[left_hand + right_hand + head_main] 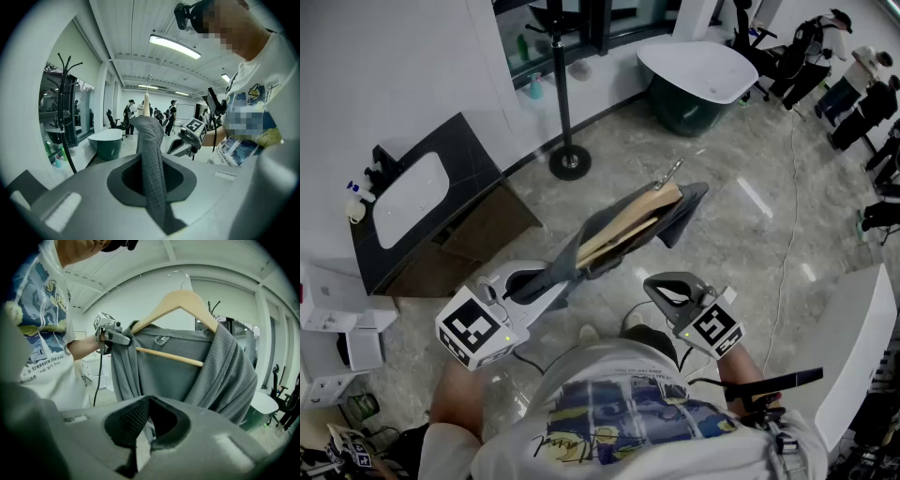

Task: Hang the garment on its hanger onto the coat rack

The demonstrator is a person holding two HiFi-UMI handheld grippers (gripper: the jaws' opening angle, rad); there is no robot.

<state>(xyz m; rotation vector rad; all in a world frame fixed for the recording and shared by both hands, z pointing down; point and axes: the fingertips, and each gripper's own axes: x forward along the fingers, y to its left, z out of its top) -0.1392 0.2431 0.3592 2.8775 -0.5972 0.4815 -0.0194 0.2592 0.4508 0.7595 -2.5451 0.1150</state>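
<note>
The only words we can read stand on the person's T-shirt (33, 329) in the right gripper view. One line of small print ends in "like a star", and lower down another begins "a treasure like a"; the rest folds out of sight. In the head view the same shirt carries a cursive word we cannot make out. The left marker cube (475, 328) and right marker cube (715, 329) bear black-and-white square patterns without letters.

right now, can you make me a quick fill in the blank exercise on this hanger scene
The left gripper has its jaws shut on the gray ___. The hanger is made of ___. The black coat rack stands on the marble ___.
Missing words: garment, wood, floor.
</note>
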